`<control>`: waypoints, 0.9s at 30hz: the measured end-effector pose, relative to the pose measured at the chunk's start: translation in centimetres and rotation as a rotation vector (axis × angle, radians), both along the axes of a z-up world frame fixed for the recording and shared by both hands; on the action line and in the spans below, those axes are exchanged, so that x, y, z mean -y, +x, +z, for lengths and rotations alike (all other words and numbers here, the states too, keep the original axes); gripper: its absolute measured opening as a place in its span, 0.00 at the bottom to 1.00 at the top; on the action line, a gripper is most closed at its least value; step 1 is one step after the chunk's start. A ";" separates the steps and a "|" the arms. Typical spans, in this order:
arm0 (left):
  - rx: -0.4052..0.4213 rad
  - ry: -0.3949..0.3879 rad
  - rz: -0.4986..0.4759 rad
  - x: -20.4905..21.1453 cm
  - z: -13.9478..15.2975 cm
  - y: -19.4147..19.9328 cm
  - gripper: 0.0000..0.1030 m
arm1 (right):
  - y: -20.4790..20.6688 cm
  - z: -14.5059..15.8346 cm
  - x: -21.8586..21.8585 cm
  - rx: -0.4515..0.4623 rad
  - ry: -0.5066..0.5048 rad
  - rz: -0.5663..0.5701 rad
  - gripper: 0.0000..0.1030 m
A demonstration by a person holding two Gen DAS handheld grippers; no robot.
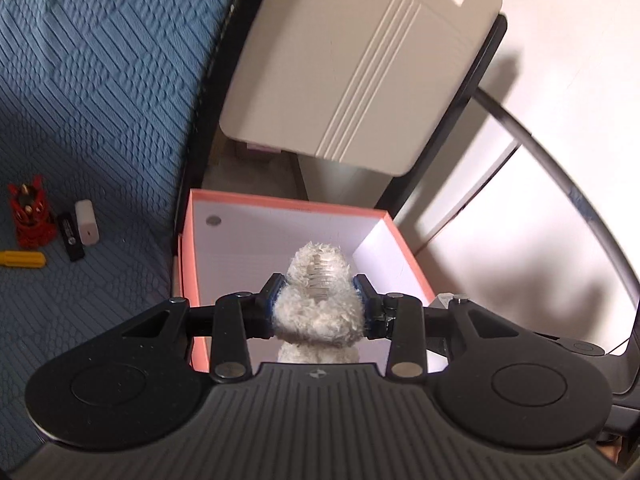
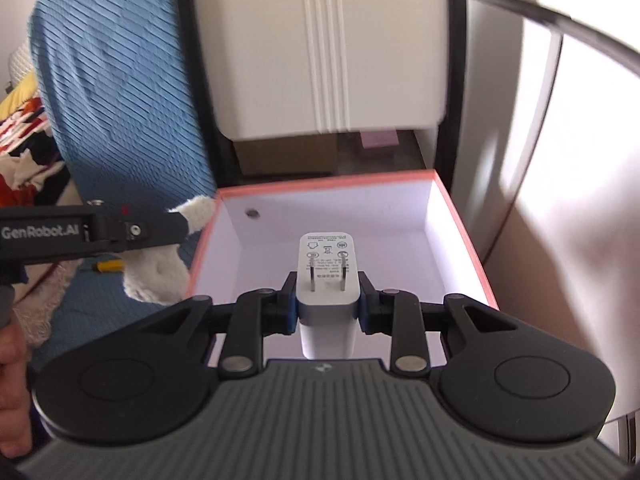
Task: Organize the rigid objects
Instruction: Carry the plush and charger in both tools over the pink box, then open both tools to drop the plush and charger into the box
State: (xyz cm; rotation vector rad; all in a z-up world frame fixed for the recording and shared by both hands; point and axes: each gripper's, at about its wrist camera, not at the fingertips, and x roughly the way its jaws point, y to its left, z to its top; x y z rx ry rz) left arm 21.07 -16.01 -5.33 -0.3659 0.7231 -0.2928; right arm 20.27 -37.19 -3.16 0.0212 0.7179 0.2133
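My left gripper (image 1: 319,300) is shut on a white fluffy plush toy (image 1: 318,312) and holds it above the open pink-rimmed box (image 1: 280,202). My right gripper (image 2: 327,300) is shut on a white plug charger (image 2: 327,280), prongs facing the camera, above the same box (image 2: 464,216). The box's white inside shows nothing lying in it. In the right wrist view the left gripper (image 2: 178,220) with the plush toy (image 2: 160,276) sits at the box's left edge.
On the blue bedcover (image 1: 100,100) at the left lie a red figure (image 1: 30,216), a black stick (image 1: 71,236), a white charger (image 1: 87,222) and a yellow piece (image 1: 22,259). A beige bin (image 1: 360,60) stands behind the box. A white wall is at the right.
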 end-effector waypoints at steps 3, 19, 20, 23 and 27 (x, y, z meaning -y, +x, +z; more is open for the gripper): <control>-0.030 0.021 -0.010 1.0 -1.8 0.9 0.42 | 0.6 -2.3 1.5 -0.048 0.000 -0.016 0.31; -0.102 0.079 -0.038 3.5 -6.3 3.3 0.42 | 3.5 -10.1 3.4 -0.199 0.022 -0.018 0.31; -0.103 0.080 -0.029 3.4 -6.3 3.3 0.43 | 3.6 -9.9 3.4 -0.199 0.026 -0.017 0.31; -0.110 0.090 -0.031 3.4 -6.1 3.3 0.52 | 3.5 -9.4 3.5 -0.194 0.024 -0.017 0.31; -0.073 0.072 -0.001 2.6 -4.5 2.6 0.58 | 3.2 -8.4 3.6 -0.176 0.041 -0.025 0.31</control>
